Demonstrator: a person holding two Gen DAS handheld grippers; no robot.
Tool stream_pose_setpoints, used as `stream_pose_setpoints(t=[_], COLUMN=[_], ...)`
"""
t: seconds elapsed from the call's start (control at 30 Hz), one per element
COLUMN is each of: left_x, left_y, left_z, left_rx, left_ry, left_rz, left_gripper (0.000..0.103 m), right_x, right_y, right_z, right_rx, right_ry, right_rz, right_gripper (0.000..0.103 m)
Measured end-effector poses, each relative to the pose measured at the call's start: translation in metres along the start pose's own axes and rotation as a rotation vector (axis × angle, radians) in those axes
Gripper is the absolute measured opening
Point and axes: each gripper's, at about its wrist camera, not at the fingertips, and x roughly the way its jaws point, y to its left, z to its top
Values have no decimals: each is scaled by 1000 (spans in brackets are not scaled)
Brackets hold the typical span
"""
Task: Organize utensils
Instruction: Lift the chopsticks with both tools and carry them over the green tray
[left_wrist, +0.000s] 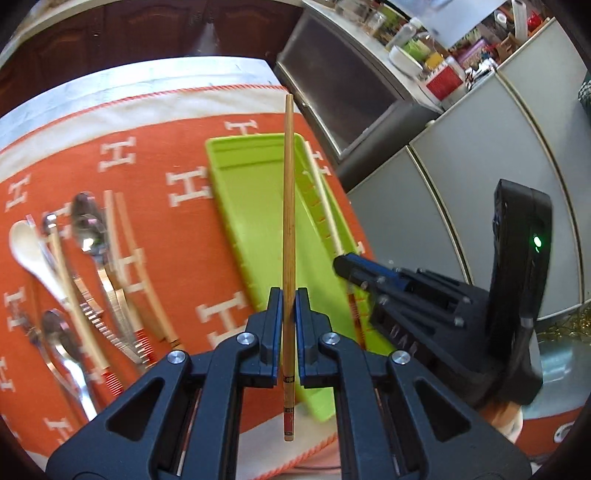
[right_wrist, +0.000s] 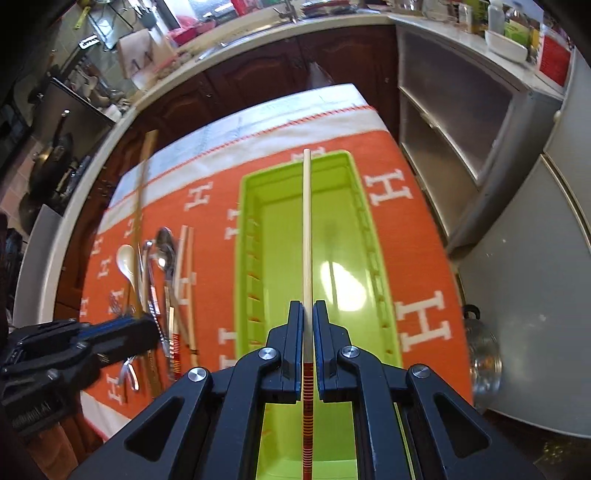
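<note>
My left gripper is shut on a brown wooden chopstick, held above the orange cloth beside the green tray. My right gripper is shut on a pale chopstick with red stripes at its handle, held lengthwise over the green tray. The right gripper also shows in the left wrist view at the tray's right wall with the pale chopstick. The left gripper shows at the lower left of the right wrist view, holding the brown chopstick upright.
Left of the tray lie a white spoon, metal spoons, chopsticks and tongs, on an orange cloth with white H letters. Grey cabinets stand right of the table. A metal kettle sits at the table's right.
</note>
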Motion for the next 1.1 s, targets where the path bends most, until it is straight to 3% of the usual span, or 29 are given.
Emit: stream_pose_setpoints(t=[0.13,0.23,0.3,0.43,0.57,0.67,0.83,1.1], left_x=[25,37,42,42,29,23,29,38], left_y=[-12,-13,-8,2,5,9,27,62], left_z=[4,3,2,-1,-5,-8,-11,-11], left_rx=[1,-2,-11,-22,8,29,59,164], left_ry=[17,30,50,43,6,-2,15,23], left_rz=[24,59,59,76,88,111,168,261], left_gripper=[4,5,5,19,25,25,25,25], right_x=[3,0,-2,2,18,29,35,38], right_y=[-16,-23,-25,-34,-37,-39,-38,-31], right_z=[-3,-3,-2,2,0,-4,-9,-11], right_rx=[27,36,39,48,62,80,93,84], right_ry=[14,-7,-28,-31,2,27,36,37], right_rz=[-22,-35,-66,-111,-112,-103,-101,-111], right_gripper=[8,23,25,35,34,20,11,10])
